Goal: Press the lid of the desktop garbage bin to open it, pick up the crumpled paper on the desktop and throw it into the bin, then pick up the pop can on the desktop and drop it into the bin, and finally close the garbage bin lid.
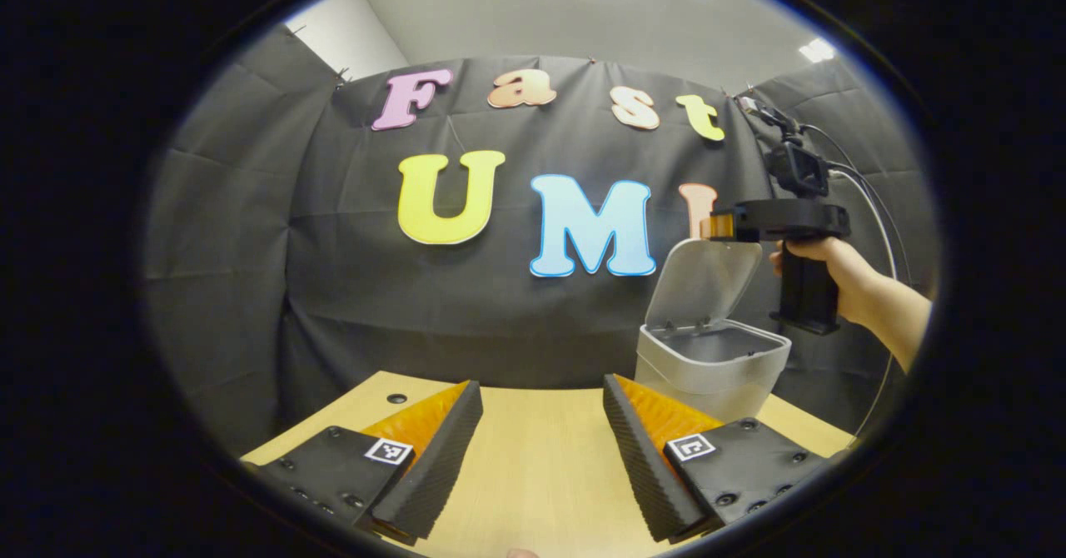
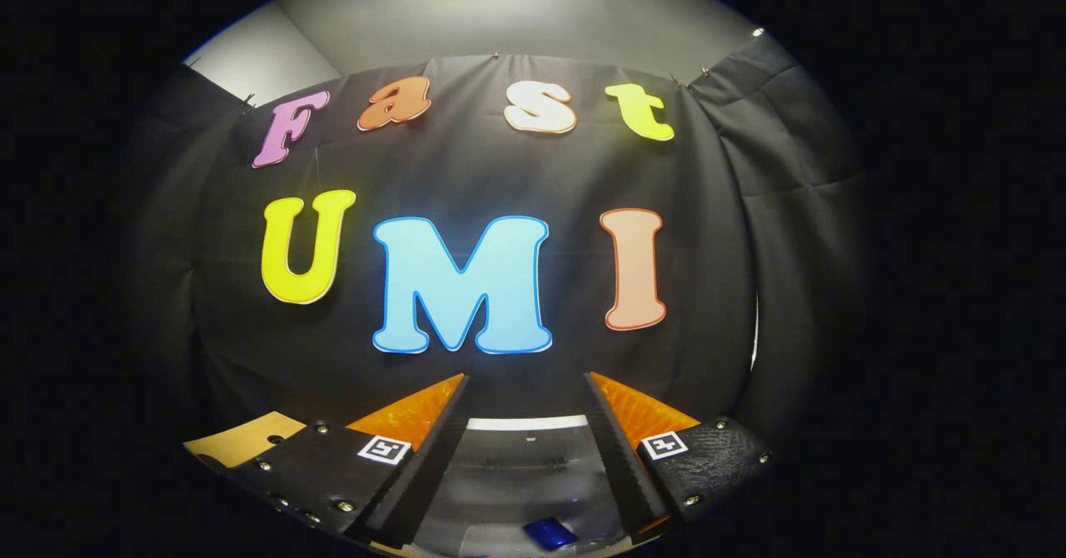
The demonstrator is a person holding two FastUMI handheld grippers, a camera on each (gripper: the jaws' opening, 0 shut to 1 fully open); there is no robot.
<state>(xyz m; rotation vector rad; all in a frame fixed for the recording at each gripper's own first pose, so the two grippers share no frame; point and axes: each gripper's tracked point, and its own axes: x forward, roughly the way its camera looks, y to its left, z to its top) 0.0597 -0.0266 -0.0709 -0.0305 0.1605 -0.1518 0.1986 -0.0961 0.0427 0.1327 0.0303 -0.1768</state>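
The grey desktop bin [image 1: 708, 366] stands on the wooden table [image 1: 541, 458] at the right, its lid [image 1: 704, 283] tipped up and open. A hand [image 1: 833, 262] holds my right gripper [image 1: 723, 226] just above the lid's top edge. In the right gripper view, that gripper [image 2: 526, 379] is open over the bin's mouth [image 2: 516, 475], with nothing between its fingers. A shiny blue object [image 2: 548, 533] lies low inside the bin; I cannot tell whether it is the pop can. My left gripper [image 1: 541, 385] hovers open over the bare tabletop, left of the bin.
The black cloth wall rises close behind the table and the bin. A small dark hole [image 1: 397, 398] marks the table's far left corner. A cable [image 1: 874, 200] trails from the right gripper. A corner of the table [image 2: 241, 437] shows left of the right gripper's fingers.
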